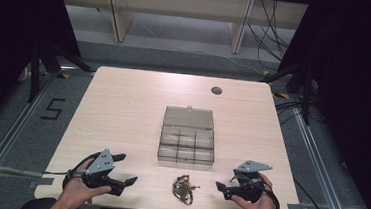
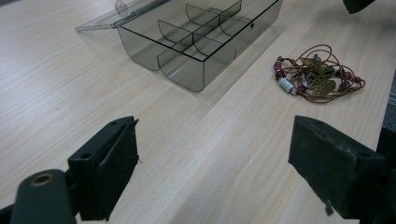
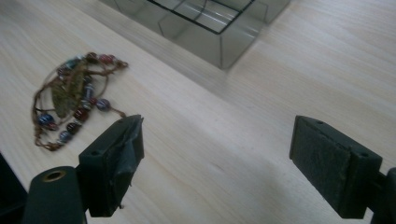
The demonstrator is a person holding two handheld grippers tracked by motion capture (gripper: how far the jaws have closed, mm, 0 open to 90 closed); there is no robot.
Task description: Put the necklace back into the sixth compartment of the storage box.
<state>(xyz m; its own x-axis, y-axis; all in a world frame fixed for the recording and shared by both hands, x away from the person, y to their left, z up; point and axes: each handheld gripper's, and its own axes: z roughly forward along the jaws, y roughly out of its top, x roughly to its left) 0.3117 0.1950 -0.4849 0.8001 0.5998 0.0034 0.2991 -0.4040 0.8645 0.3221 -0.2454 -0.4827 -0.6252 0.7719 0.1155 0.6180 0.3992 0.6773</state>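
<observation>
Showing floor mark "5" (image 1: 52, 109), left tool (image 1: 124, 169) and right tool (image 1: 223, 186) both wide, empty

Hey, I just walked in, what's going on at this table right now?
A person sits at a wooden table holding a claw in each hand. The left claw and the right claw are both open and hold nothing. Between them, near the table's front edge, lies a tangled beaded necklace. Just beyond it sits a clear compartment box with its lid folded flat open. Its compartments look empty, and neither claw touches anything.
</observation>
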